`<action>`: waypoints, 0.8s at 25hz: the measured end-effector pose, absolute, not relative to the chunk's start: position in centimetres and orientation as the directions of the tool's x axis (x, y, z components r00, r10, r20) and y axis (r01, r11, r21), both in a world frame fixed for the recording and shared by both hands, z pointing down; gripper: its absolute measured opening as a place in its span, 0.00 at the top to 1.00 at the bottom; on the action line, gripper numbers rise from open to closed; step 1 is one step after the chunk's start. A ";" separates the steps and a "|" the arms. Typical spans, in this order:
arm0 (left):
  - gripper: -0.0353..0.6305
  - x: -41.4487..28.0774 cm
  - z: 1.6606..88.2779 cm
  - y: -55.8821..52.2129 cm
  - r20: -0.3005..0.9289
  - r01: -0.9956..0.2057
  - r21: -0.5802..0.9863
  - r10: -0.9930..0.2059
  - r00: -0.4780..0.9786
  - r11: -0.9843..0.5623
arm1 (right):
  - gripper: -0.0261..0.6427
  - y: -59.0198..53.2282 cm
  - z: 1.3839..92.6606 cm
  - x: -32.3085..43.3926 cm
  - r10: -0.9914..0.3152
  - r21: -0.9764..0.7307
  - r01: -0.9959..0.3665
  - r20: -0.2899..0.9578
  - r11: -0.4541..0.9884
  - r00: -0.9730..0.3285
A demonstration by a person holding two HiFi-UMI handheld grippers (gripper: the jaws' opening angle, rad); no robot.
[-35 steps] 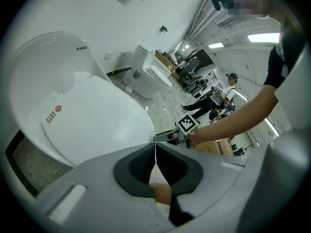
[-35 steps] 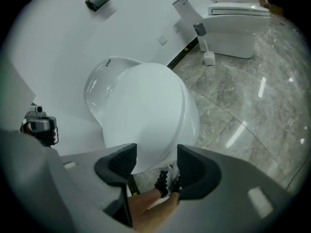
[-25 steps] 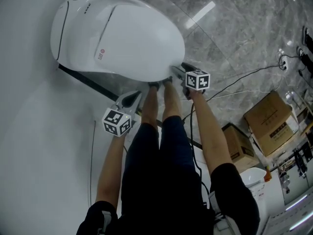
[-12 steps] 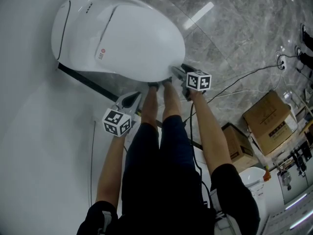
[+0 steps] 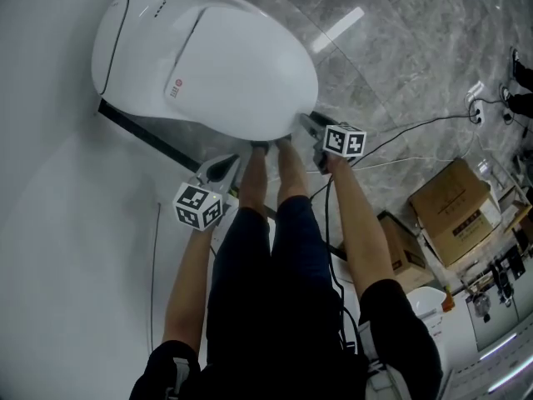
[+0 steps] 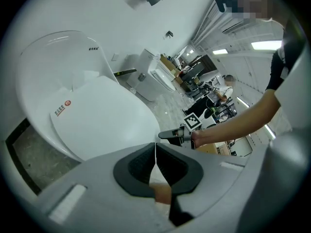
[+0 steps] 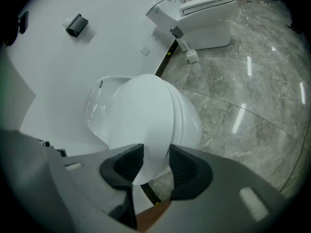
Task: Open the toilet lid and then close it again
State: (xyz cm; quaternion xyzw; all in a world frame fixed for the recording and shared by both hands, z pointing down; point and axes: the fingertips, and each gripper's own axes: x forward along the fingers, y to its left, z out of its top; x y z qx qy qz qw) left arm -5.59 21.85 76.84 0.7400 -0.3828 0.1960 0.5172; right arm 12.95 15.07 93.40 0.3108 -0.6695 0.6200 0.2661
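The head view looks steeply down from above the person, with the toilet lid point(image 5: 225, 65) far, the floor point(image 5: 400, 73) right, and the left gripper point(image 5: 223, 169) and right gripper point(image 5: 306, 123) near the middle. The left gripper view sits low and close behind its own jaws, facing right across the lid to the far room. The right gripper view sits close behind its jaws, facing over the lid's near edge toward the wall point(image 7: 97, 47) and a far second toilet point(image 7: 204, 13). All three views share the lid. The head view and left gripper view share the right gripper.
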 end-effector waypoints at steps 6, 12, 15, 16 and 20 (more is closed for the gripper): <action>0.92 -5.5 76.1 21.4 0.687 -0.772 0.612 -0.367 0.628 -0.176 | 0.79 14.9 91.7 13.3 -0.075 -0.690 -0.724 0.721 0.007 -0.689; 0.92 -5.6 74.9 21.2 0.691 -0.777 0.603 -0.369 0.622 -0.180 | 0.82 14.9 89.8 13.6 -0.090 -0.725 -0.688 0.686 -0.011 -0.722; 0.92 -5.5 74.3 21.0 0.690 -0.779 0.602 -0.376 0.618 -0.175 | 0.82 14.7 88.3 13.4 -0.110 -0.774 -0.632 0.631 -0.029 -0.768; 0.92 -5.4 74.1 20.9 0.690 -0.780 0.601 -0.379 0.617 -0.174 | 0.82 14.7 87.8 13.3 -0.114 -0.789 -0.614 0.613 -0.034 -0.781; 0.92 -4.7 73.2 20.7 0.690 -0.781 0.599 -0.382 0.615 -0.175 | 0.87 14.5 86.5 13.5 -0.123 -0.814 -0.580 0.578 -0.028 -0.806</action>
